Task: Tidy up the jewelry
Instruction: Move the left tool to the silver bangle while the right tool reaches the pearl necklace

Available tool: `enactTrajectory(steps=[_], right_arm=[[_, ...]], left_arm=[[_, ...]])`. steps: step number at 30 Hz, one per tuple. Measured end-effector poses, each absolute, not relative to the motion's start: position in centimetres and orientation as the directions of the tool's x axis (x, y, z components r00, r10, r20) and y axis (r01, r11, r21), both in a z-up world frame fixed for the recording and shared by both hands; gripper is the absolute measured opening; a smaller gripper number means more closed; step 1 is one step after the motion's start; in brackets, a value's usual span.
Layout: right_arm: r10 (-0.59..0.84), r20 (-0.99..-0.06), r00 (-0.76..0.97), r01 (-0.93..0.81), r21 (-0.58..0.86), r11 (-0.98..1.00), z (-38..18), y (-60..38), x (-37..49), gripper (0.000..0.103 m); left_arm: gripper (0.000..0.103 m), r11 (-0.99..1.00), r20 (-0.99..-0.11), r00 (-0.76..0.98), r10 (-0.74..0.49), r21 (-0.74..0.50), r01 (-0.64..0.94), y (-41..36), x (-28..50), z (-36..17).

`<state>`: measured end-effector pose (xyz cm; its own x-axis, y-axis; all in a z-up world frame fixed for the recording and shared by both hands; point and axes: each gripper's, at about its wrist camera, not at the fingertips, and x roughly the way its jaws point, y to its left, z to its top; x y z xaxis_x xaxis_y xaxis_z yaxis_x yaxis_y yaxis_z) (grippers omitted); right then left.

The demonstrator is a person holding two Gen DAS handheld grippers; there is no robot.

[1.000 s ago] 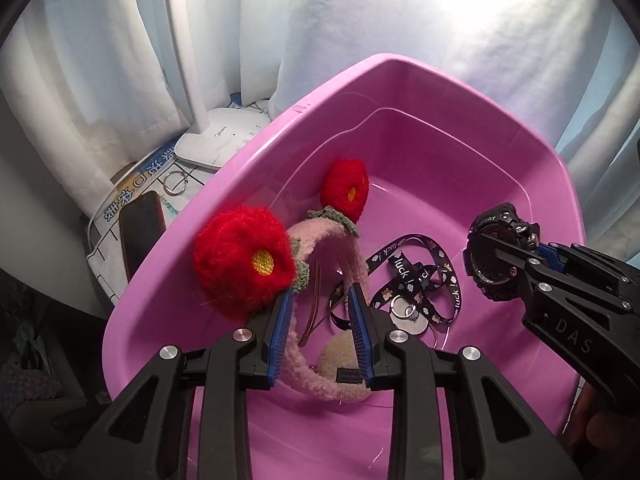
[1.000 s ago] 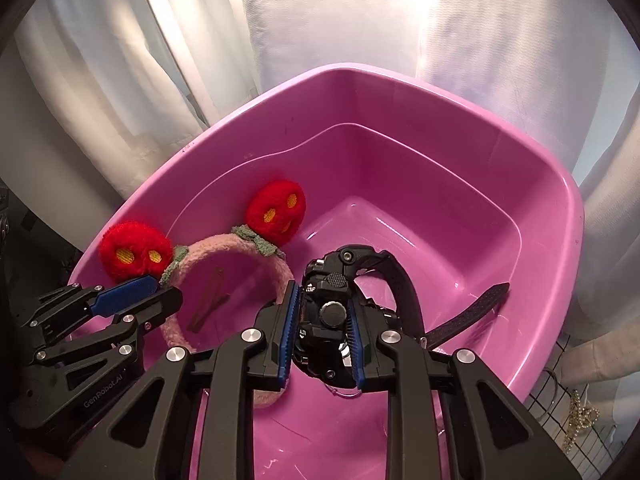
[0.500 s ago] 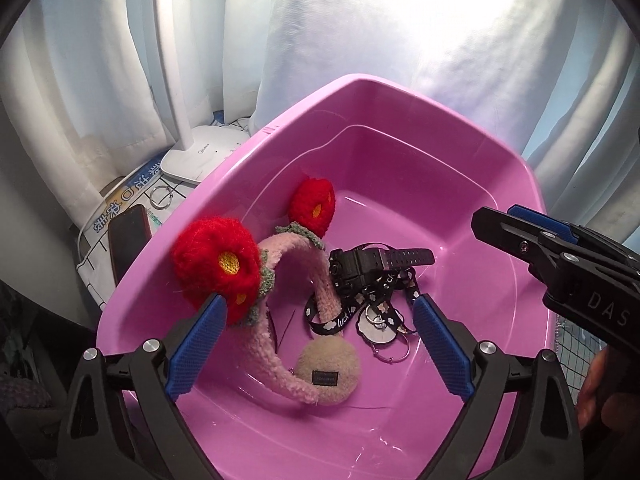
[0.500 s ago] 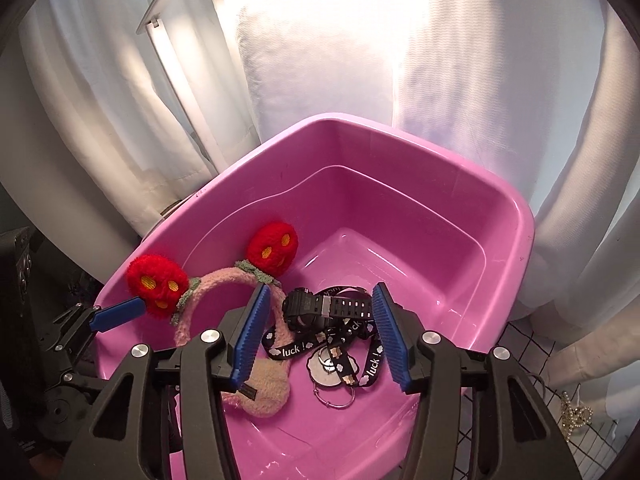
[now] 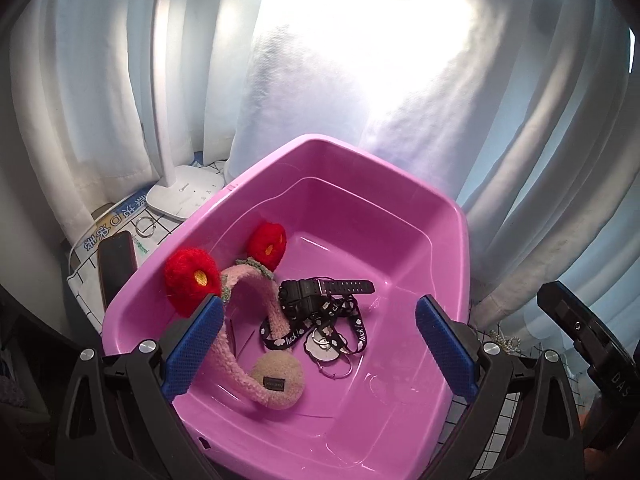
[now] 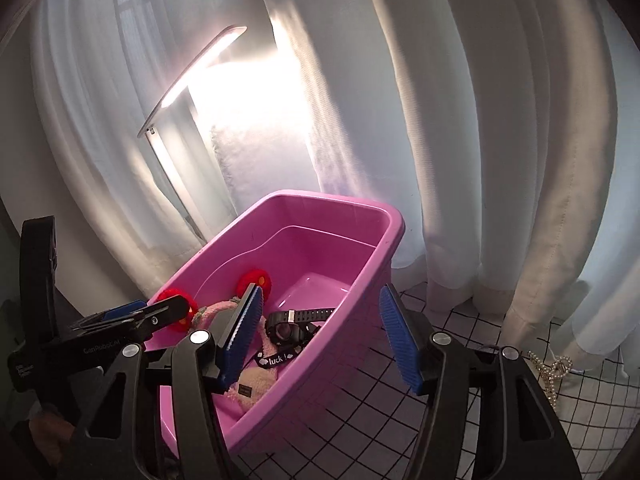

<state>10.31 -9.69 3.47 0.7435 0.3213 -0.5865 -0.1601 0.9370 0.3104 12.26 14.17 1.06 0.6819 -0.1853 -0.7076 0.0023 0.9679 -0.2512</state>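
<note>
Inside pink tub [image 5: 448, 216], headband [image 5: 256, 320] partly hidden, left hand-held gripper [image 5: 318, 344] wide, right hand-held gripper [image 6: 320, 334] opening, empty.

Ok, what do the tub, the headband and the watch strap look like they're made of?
Tub: glossy moulded plastic by the look, pink, with sharp highlights on its smooth walls.
Headband: fuzzy pink fleece or plush, with matted fibres; its red flowers look knitted or crocheted from yarn.
Watch strap: matte black, likely rubber or resin, with a row of punched holes.
</note>
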Motion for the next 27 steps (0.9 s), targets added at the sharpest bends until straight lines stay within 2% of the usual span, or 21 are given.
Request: enactTrajectory(steps=[5,12,18,27], right_arm=[[0.186,-0.613,0.768,-0.028,0.258,0.966,2.3,-16.1,5.7,0.061],[0.049,-0.718,0.695,0.155,0.215,0.964,-2.9,-24.7,2.7,0.062],[0.045,-0.799,0.6,0.226,0.224,0.948,-8.7,-28.2,3.6,0.062],[0.047,-0.86,0.508,0.222,0.183,0.958,-16.5,-30.0,8.7,0.062]], left_arm=[[0.095,0.952,-0.669,0.685,-0.289,-0.274,0.134,8.6,10.7,2.5],[0.097,0.914,-0.662,0.63,-0.406,-0.292,0.283,-0.5,9.5,2.3],[0.097,0.908,-0.706,0.581,-0.404,-0.23,0.351,-7.8,10.4,-0.5],[0.097,0.935,-0.786,0.525,-0.326,-0.185,0.304,-12.2,13.6,-7.8]])
